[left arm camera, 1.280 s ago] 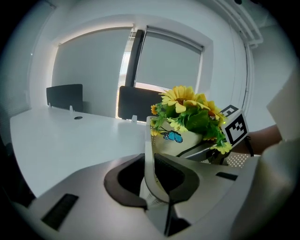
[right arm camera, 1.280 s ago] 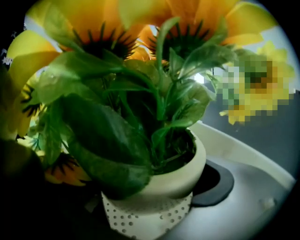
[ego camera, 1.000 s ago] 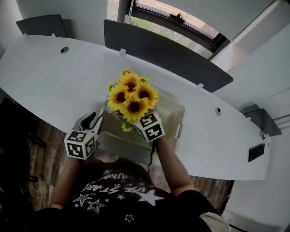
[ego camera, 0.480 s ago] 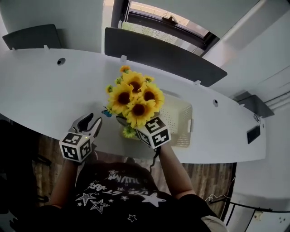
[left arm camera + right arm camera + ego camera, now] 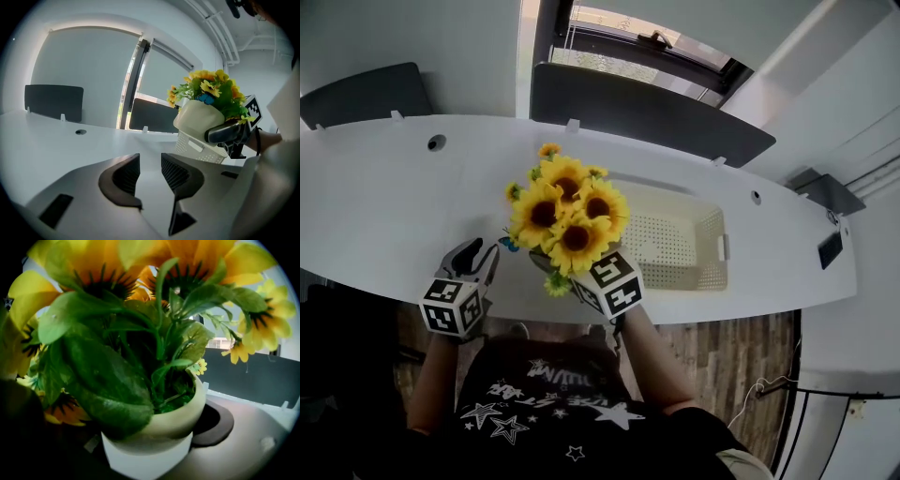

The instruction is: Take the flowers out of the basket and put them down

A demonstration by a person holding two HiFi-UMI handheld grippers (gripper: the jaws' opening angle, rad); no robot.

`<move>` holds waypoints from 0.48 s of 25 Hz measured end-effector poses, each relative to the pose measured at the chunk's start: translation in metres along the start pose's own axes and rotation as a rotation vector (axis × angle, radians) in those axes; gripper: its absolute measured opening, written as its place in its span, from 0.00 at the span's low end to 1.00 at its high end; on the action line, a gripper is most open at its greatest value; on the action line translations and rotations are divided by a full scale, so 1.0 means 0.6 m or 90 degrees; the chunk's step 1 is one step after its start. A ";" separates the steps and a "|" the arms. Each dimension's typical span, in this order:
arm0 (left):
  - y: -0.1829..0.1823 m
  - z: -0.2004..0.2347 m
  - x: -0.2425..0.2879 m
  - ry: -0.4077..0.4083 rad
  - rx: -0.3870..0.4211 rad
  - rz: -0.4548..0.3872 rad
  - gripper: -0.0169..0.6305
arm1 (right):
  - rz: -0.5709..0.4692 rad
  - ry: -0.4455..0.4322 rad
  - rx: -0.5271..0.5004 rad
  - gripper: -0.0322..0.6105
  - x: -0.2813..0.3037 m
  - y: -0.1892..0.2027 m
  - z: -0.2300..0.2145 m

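right hand-held gripper (image 5: 569, 272) clamped on the cream pot (image 5: 154, 430) of yellow flowers (image 5: 565, 211), just left of the white basket (image 5: 698, 253); left hand-held gripper (image 5: 480, 259) farther left, jaws slightly apart.

The white table (image 5: 384, 206) carries a cream basket (image 5: 680, 251).

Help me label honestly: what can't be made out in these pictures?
- Right gripper view: leaves hide one jaw of the right gripper.
- Head view: sunflowers cover most of the pot.
- Left gripper view: basket sits partly behind the pot.
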State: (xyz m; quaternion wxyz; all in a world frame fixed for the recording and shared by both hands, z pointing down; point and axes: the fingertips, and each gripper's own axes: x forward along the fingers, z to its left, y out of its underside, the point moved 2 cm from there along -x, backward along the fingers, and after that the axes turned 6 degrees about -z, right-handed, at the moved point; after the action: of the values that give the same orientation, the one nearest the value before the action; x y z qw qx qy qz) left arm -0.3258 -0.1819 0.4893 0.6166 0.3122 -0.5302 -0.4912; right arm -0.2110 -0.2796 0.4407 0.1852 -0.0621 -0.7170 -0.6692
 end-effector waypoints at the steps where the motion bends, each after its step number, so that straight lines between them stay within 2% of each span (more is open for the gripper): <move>1: -0.001 0.014 -0.005 0.000 0.005 0.002 0.24 | 0.003 0.004 0.003 0.87 0.012 0.001 0.011; 3: -0.003 0.041 -0.013 -0.004 0.015 0.005 0.18 | 0.009 0.008 0.010 0.87 0.035 0.008 0.032; 5: 0.001 0.062 -0.018 -0.006 0.017 0.011 0.17 | 0.007 0.019 0.017 0.87 0.056 0.023 0.049; 8: 0.010 0.088 -0.020 -0.009 0.015 0.019 0.13 | 0.003 0.053 0.014 0.87 0.079 0.055 0.057; 12: 0.021 0.104 -0.029 0.002 0.022 0.020 0.07 | 0.034 0.103 0.009 0.87 0.099 0.107 0.052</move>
State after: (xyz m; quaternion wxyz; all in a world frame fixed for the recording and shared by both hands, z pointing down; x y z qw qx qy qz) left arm -0.3817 -0.1529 0.5098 0.6197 0.3154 -0.5423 -0.4715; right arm -0.2500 -0.2520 0.5206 0.2606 -0.0257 -0.7026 -0.6617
